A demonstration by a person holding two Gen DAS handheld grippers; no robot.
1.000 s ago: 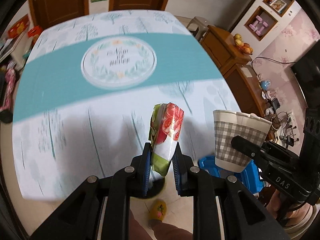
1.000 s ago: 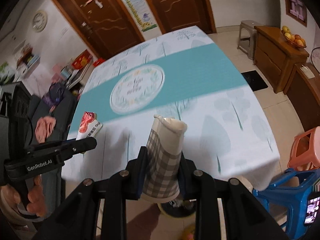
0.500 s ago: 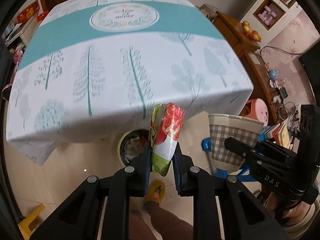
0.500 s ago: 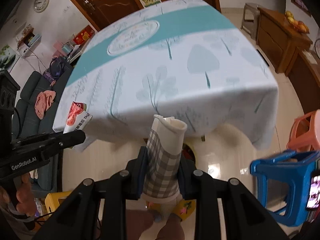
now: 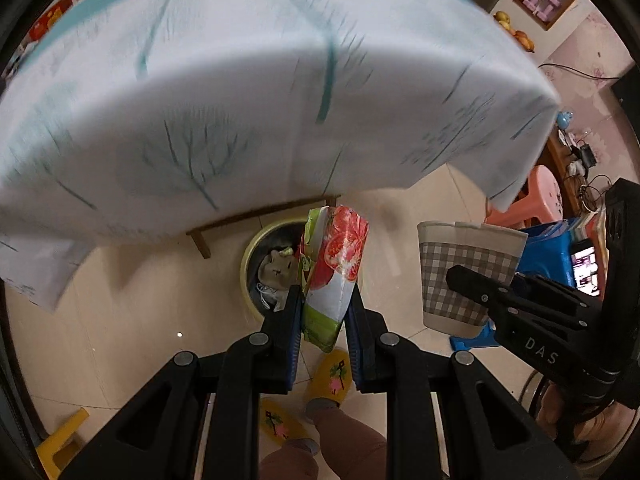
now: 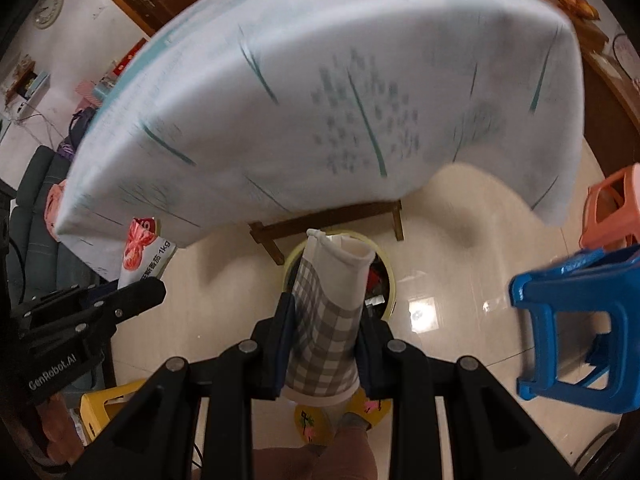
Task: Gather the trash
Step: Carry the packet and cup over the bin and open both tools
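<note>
My left gripper (image 5: 323, 316) is shut on a red, white and green tomato packet (image 5: 334, 268), held above a yellow-rimmed trash bin (image 5: 256, 264) on the floor with rubbish in it. My right gripper (image 6: 324, 328) is shut on a grey checked paper cup (image 6: 328, 316), also held above the bin (image 6: 390, 284). The cup also shows in the left wrist view (image 5: 460, 276), to the right of the packet. The packet also shows in the right wrist view (image 6: 144, 252), at the left.
The table with a white tree-print cloth (image 5: 256, 92) overhangs the bin, on wooden legs (image 6: 272, 244). A blue stool (image 6: 576, 320) and a pink stool (image 6: 612, 212) stand at the right. A small yellow stool (image 6: 100, 404) and my yellow slippers (image 5: 332, 372) are near.
Both grippers have dropped below the table edge and tilted down toward the floor. The trash bin now sits right behind the packet and the cup. Both grips are unchanged.
</note>
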